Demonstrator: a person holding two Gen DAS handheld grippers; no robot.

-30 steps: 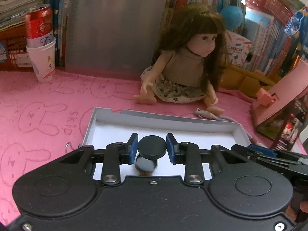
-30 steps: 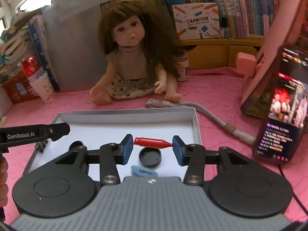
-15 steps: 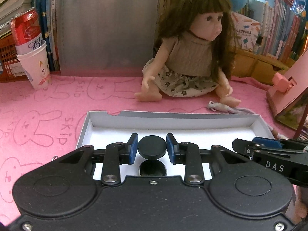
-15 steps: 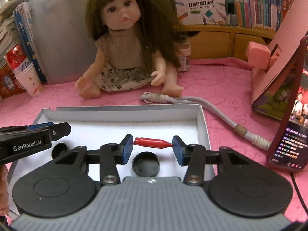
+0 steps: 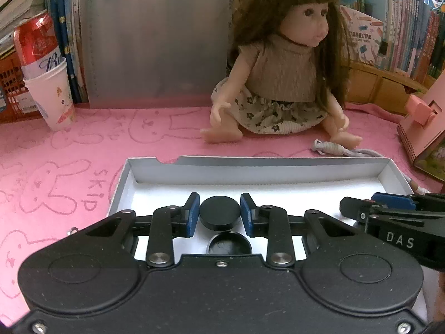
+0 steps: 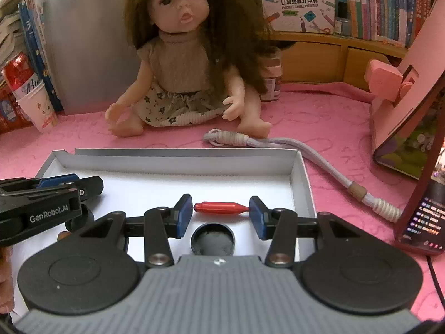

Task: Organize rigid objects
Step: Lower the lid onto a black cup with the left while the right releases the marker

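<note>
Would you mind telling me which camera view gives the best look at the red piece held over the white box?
The right wrist view: the red piece lies crosswise between the right tool tips, fully visible above the white box. The left wrist view does not show it; only that tool's side appears at the right edge.

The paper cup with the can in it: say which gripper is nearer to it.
Left. The left gripper, over the white box's left part, is on the paper cup's side. The right gripper works farther right, with the left between it and the cup.
</note>
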